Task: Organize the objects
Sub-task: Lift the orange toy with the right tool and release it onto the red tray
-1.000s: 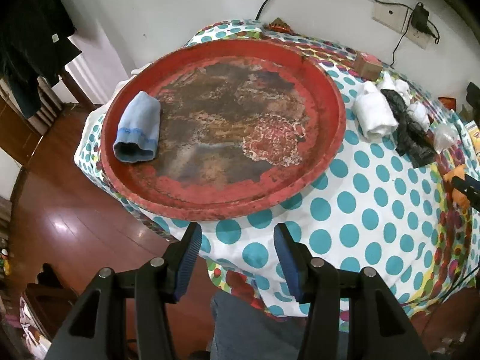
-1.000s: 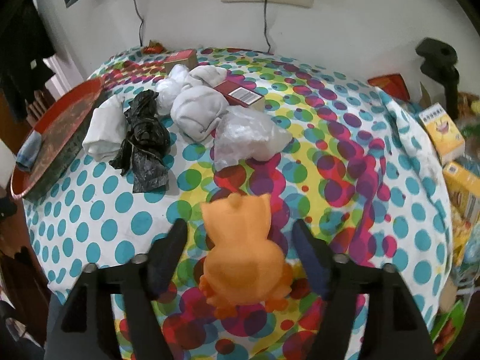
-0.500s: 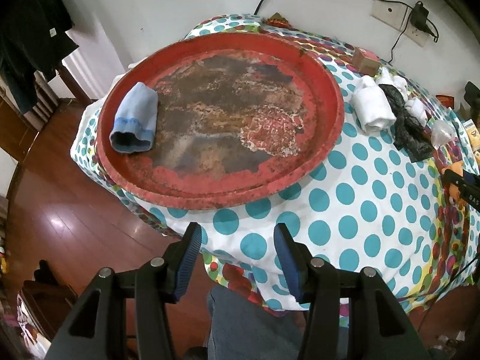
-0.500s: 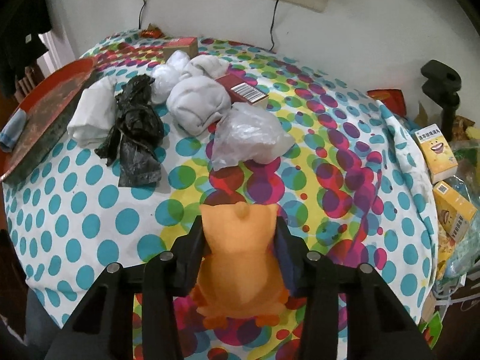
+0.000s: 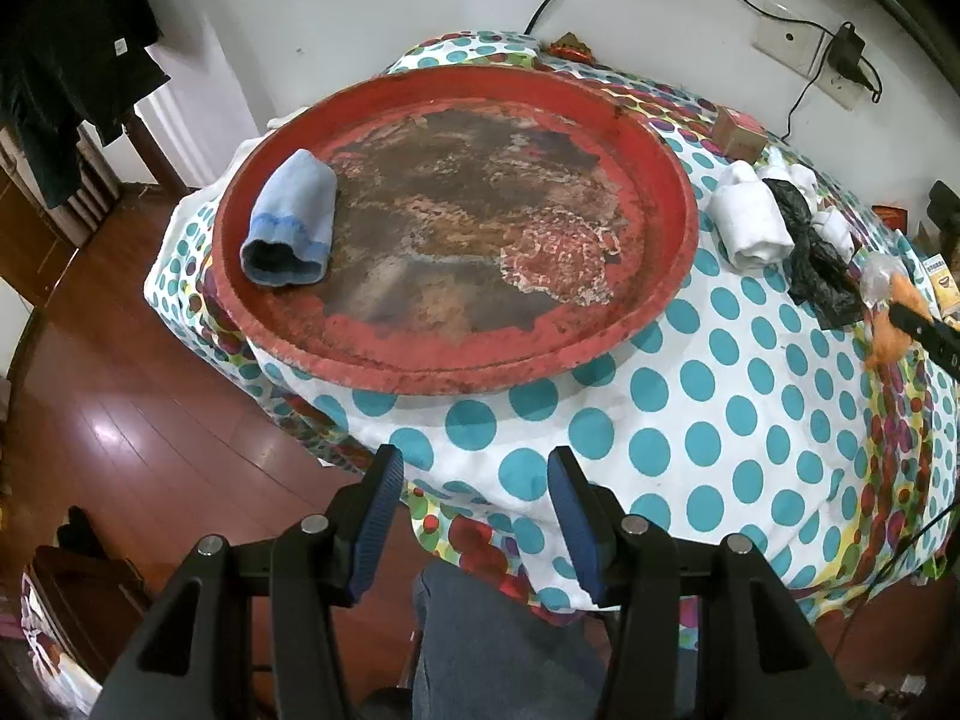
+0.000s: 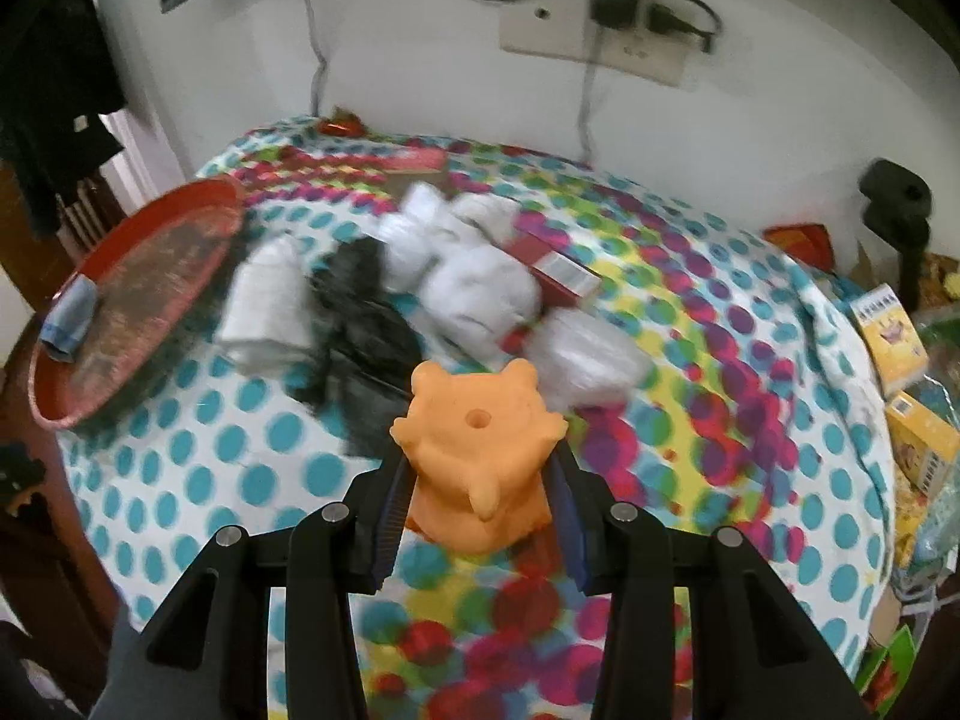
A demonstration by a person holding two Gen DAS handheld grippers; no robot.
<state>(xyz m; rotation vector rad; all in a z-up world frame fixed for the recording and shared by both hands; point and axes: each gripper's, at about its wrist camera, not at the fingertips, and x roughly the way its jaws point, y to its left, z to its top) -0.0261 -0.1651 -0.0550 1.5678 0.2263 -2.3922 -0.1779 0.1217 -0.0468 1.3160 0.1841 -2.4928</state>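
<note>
Right gripper [image 6: 477,501] of mine is clamped on one orange toy [image 6: 477,450] — its pads press both flanks, and the toy sits lifted off the cloth, its base with a small hole facing the camera. Beyond it on the dotted tablecloth [image 6: 240,480] I count one black bag [image 6: 360,306], one rolled white cloth [image 6: 267,315] left of the bag, a heap of white bundles [image 6: 468,276] too blurred to count, one clear plastic bag [image 6: 585,360] and one red box [image 6: 555,264] just beside the heap.

Left gripper [image 5: 474,516] hangs over the near table edge, jaws apart at a middling width with nothing between them. Ahead of it lies one red tray [image 5: 672,180], worn brown in the middle, holding a single rolled blue sock [image 5: 294,222] near its left rim. From this side the toy shows as an orange patch at the far right, well apart from the tray. One small brown box [image 5: 737,132] sits beyond the tray.
</note>
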